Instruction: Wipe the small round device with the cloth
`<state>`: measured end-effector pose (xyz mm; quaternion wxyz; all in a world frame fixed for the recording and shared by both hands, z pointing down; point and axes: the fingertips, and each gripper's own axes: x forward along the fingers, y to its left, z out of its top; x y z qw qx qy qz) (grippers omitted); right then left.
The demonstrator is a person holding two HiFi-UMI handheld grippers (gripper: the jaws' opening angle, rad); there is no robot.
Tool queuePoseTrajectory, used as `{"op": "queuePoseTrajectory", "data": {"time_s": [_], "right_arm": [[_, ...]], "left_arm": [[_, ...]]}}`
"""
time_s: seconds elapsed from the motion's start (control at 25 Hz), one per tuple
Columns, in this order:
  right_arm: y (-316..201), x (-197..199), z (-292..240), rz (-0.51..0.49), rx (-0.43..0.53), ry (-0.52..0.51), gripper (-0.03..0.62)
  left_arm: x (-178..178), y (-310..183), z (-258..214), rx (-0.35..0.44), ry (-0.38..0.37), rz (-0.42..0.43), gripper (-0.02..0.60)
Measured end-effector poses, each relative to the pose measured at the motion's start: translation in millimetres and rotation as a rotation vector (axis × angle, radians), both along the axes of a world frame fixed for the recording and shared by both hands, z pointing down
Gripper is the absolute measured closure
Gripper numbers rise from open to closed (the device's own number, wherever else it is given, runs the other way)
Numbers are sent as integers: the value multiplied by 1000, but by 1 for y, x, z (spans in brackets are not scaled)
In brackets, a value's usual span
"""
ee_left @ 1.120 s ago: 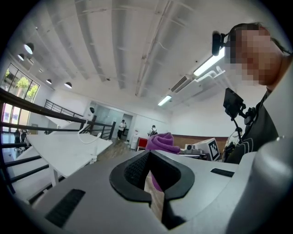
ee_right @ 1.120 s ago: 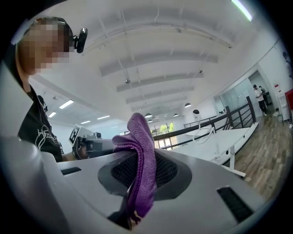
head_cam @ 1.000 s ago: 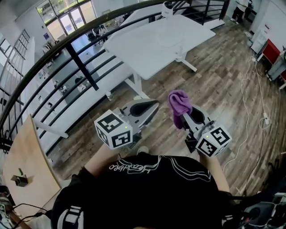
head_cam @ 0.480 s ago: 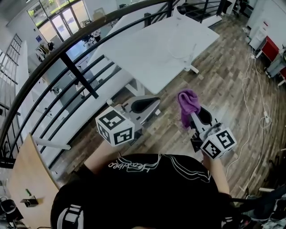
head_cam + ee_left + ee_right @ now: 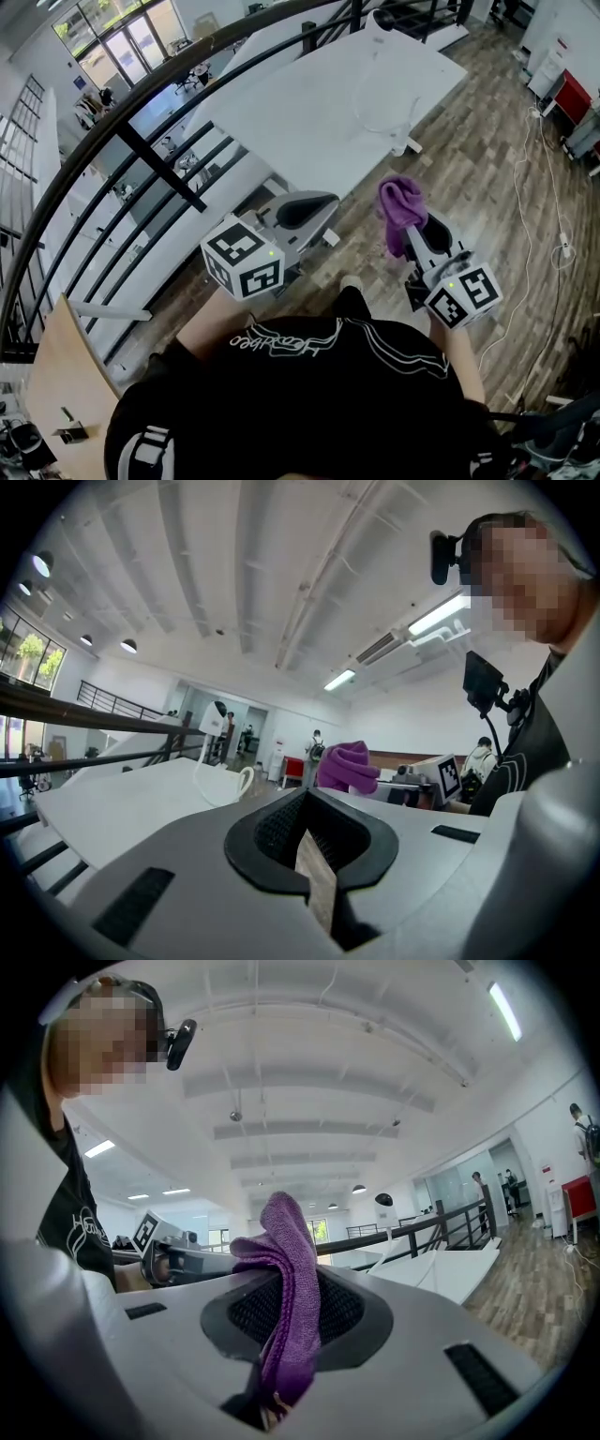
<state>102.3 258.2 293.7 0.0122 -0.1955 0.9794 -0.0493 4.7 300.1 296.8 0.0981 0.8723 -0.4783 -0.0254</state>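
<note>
My right tool [image 5: 414,228] is clenched on the purple cloth [image 5: 401,202], which bunches up above its jaws. My left tool [image 5: 312,208] is clamped tight on nothing. Both point toward the white worktop [image 5: 309,103]. The small round device [image 5: 214,718] (white, with a looping cable) sits at its far end, well apart from both.

The left gripper [image 5: 309,841] has its jaws together, empty. At the white table's [image 5: 112,803] far end stands the small round device [image 5: 216,719]; right of the table shows the purple cloth [image 5: 347,766].
</note>
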Motion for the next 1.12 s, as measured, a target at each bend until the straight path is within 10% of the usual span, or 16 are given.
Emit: {"op": "queuePoseTrajectory", "data": {"time_s": [0.6, 1.12], "right_arm": [[-250, -39, -7, -77, 26, -25, 528], [-346, -79, -21, -76, 51, -35, 528]], "left_arm": [[-60, -242, 13, -43, -59, -160, 572], [-125, -373, 37, -139, -103, -152, 569]]}}
